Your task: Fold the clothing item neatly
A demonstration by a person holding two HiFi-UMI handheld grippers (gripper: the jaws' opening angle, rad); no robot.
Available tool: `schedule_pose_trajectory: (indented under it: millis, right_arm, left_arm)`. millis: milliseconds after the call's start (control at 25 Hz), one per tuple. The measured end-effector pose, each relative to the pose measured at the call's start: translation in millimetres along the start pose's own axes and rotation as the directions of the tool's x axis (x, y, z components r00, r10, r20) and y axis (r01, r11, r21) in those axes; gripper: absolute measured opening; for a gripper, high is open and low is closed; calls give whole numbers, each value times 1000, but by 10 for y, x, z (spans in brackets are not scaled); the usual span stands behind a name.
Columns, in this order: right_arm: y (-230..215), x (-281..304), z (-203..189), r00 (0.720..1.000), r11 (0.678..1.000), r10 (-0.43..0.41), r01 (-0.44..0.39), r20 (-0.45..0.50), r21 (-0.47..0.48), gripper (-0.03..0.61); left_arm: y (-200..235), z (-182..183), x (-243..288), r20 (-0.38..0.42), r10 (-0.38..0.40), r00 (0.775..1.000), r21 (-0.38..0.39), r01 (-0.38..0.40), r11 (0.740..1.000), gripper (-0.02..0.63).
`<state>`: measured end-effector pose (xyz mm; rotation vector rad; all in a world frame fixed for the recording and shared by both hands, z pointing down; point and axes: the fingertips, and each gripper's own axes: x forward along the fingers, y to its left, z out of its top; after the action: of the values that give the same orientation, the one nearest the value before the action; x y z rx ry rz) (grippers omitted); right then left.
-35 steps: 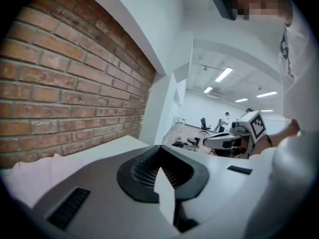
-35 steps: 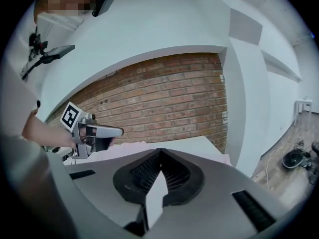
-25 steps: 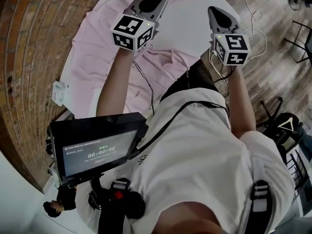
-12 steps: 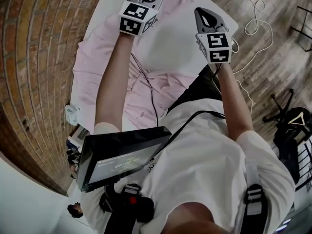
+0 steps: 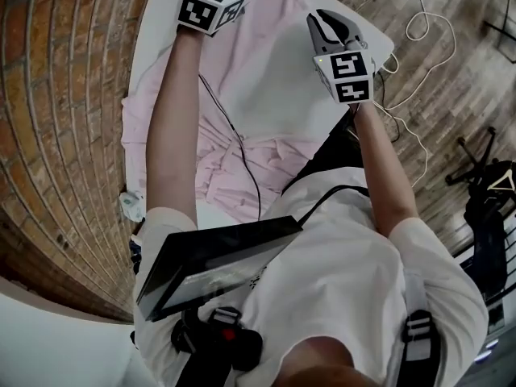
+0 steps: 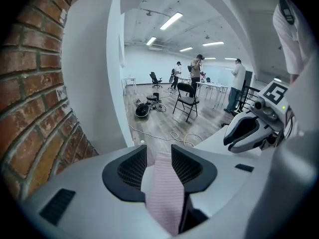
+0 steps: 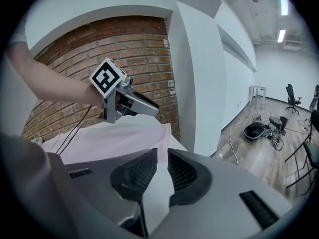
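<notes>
A pale pink garment (image 5: pixel 266 71) lies spread on the white table (image 5: pixel 151 39), bunched up in folds near the person (image 5: pixel 234 151). My left gripper (image 6: pixel 159 151) reaches over the garment's far edge; in the head view only its marker cube (image 5: pixel 208 2) shows. Its jaws are opening, and a strip of the pink cloth (image 6: pixel 164 188) lies in the gap between the pads. My right gripper (image 5: pixel 326 22) hovers over the table's right side, level with the left one (image 7: pixel 144 106). Its jaws (image 7: pixel 162 156) are opening a little, with only bare table showing between them.
A brick wall (image 5: pixel 64 95) runs along the table's left side. White cables (image 5: pixel 419 31) trail over the wood floor to the right. A screen (image 5: pixel 210 264) hangs at the person's chest. A folding chair (image 6: pixel 187 98) and several people stand far off in the room.
Both grippers have moved forward over the garment toward the table's far edge. The left one now runs past the top of the head view. The right jaws have parted slightly.
</notes>
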<state>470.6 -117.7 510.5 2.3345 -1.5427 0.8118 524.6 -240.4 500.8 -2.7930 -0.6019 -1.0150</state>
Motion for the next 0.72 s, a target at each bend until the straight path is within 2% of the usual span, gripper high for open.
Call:
schedule_pose_trajectory:
  millis: [160, 520, 720]
  right_arm:
    - [1, 76, -56, 1000, 1000, 3, -3, -21, 18, 114]
    - [-40, 207, -157, 998, 997, -12, 17, -61, 72, 114]
    - [-47, 235, -154, 998, 997, -10, 16, -67, 80, 114]
  left_arm:
    - [-46, -6, 179, -47, -52, 998, 34, 54, 998, 169]
    - [11, -75, 478, -148, -122, 981, 45, 130, 990, 169]
    - [17, -147, 565, -195, -172, 966, -3, 175, 985, 169]
